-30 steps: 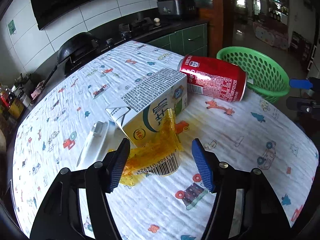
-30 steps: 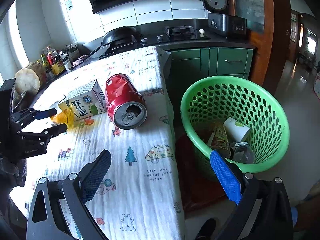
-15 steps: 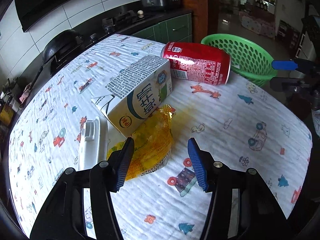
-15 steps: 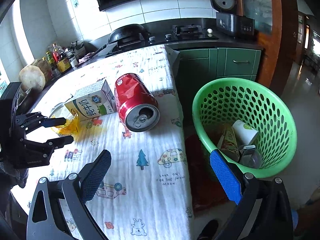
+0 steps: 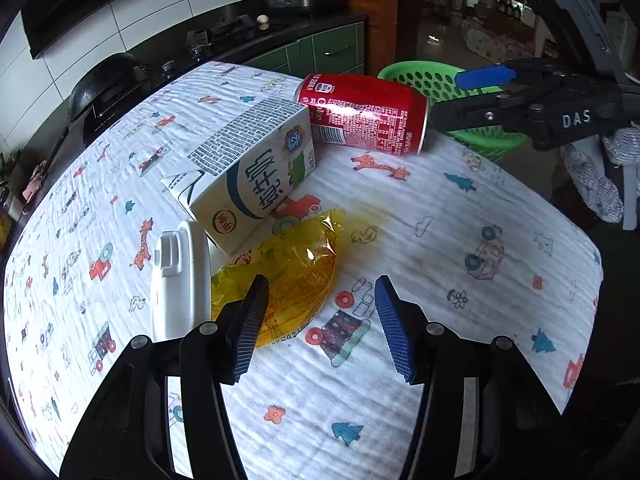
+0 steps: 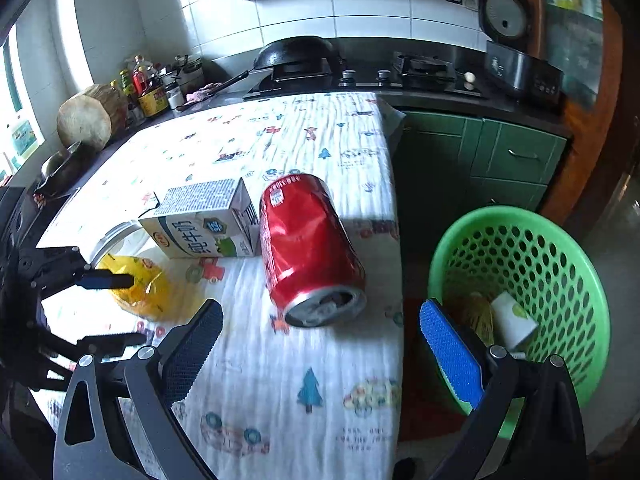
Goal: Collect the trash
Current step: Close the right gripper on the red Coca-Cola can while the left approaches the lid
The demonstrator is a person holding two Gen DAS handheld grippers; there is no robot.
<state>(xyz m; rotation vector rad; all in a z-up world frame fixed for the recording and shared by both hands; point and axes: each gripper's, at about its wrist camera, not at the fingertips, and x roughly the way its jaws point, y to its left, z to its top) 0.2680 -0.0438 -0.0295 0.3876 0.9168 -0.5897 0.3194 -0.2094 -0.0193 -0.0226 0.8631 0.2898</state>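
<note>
While the left gripper (image 5: pixel 318 322) is held low over the patterned cloth (image 5: pixel 460 248) on the counter, its jaws are seen parted, with nothing pressed between the pads. They have just been closing a little. A crumpled yellow wrapper (image 5: pixel 294 276) lies at about eleven o'clock from that gripper, its near edge reaching under the left blue pad, and whether it is touched cannot be told. A white plastic piece (image 5: pixel 180 276) lies beside the wrapper at nine o'clock from it. A milk carton (image 5: pixel 252 172) lies on its side at twelve o'clock from the wrapper, and a dented red can (image 5: pixel 362 114) lies on its side past the carton at one o'clock, just beside it.

From the right wrist, the right gripper (image 6: pixel 320 344) is seen with its jaws spread wide and empty. The red can (image 6: pixel 308 240) lies at twelve o'clock from it, open end toward the camera, near the counter's edge. A green basket (image 6: pixel 576 276) stands on the floor at two o'clock, off the counter, and a paper cup (image 6: pixel 514 320) and other scraps are seen inside it. The left gripper (image 6: pixel 116 308) appears at nine o'clock over the wrapper (image 6: pixel 140 286).
</note>
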